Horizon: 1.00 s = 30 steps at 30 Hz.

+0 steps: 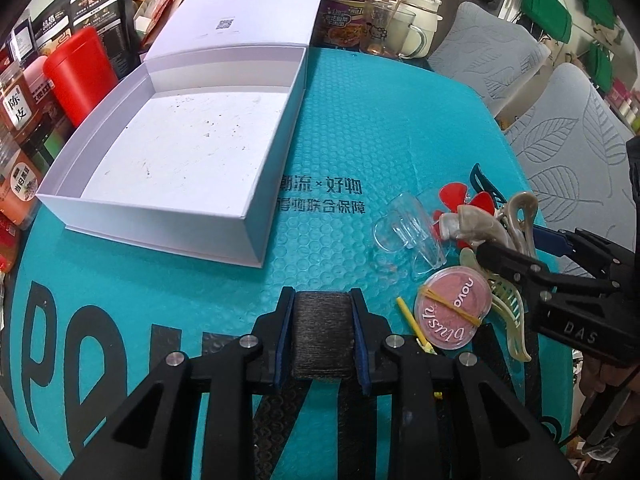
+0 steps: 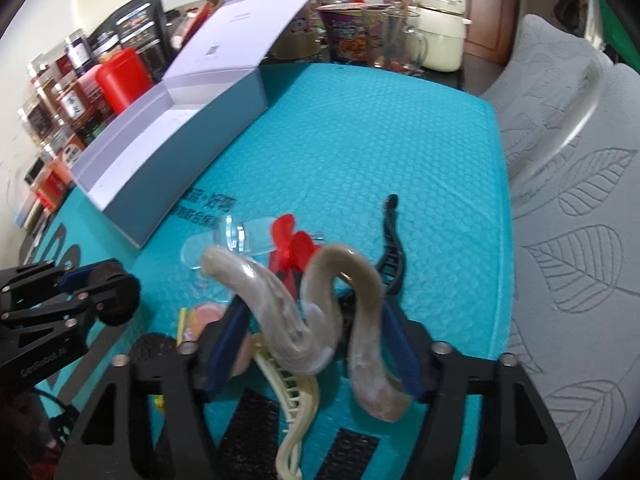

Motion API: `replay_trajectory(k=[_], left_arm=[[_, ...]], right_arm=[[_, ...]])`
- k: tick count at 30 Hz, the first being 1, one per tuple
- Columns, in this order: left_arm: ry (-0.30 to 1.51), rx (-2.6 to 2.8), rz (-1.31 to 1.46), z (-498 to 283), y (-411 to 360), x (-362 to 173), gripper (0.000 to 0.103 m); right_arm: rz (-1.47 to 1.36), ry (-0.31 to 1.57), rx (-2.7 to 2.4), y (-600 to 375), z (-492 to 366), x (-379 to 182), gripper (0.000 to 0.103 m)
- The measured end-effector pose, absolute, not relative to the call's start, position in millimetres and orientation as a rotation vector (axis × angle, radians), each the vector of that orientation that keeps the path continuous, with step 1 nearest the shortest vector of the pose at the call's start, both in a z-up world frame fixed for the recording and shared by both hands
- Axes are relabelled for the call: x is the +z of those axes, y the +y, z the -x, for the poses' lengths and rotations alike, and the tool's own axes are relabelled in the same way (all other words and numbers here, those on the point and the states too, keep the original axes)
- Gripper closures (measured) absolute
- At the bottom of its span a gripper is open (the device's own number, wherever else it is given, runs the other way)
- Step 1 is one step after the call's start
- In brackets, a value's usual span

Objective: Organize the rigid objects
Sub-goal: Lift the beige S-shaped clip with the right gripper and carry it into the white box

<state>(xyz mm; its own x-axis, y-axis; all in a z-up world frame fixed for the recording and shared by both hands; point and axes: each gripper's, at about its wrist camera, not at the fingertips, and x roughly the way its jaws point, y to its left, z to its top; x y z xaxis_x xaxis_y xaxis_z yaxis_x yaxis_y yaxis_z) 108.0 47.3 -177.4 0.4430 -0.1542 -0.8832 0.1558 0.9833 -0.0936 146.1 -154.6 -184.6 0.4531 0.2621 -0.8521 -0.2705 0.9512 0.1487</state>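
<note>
My left gripper (image 1: 321, 295) is shut on a black round puck (image 1: 323, 336), held just above the teal bubble mailer (image 1: 352, 120). An open white box (image 1: 276, 152) with a bare floor stands to its upper left. To the right lies a pile: a clear plastic piece (image 1: 404, 236), a red clip (image 1: 454, 194), a pink blush compact (image 1: 452, 312) and a cream comb clip (image 1: 510, 316). My right gripper (image 2: 312, 304) is shut on a beige marbled hair claw (image 2: 280, 320), with both blue pads (image 2: 224, 340) touching its lobes. A black clip (image 2: 394, 244) lies behind.
Jars, packets and a red canister (image 1: 80, 76) crowd the left edge behind the box. Cups, a noodle tub and a cream kettle (image 1: 418, 12) stand at the back. Grey leaf-patterned chair backs (image 1: 568, 148) line the right side. A yellow stick (image 1: 410, 318) lies beside the compact.
</note>
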Motion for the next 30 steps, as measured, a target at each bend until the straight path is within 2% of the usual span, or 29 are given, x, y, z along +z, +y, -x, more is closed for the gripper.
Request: replay_trajectory(k=[17,30], left_arm=[[1.087,-0.19,-0.001,-92.2,53.2,-165.2,0.077],[1.021,-0.2,-0.039,-64.4,44.5,-117.8,0.077]], right_arm=[[0.0,1.031,0.337,-156.4,-125.1,-170.9,0.043],[-0.018,1.005,0.349,-163.5,-91.6,-136.5,0.043]])
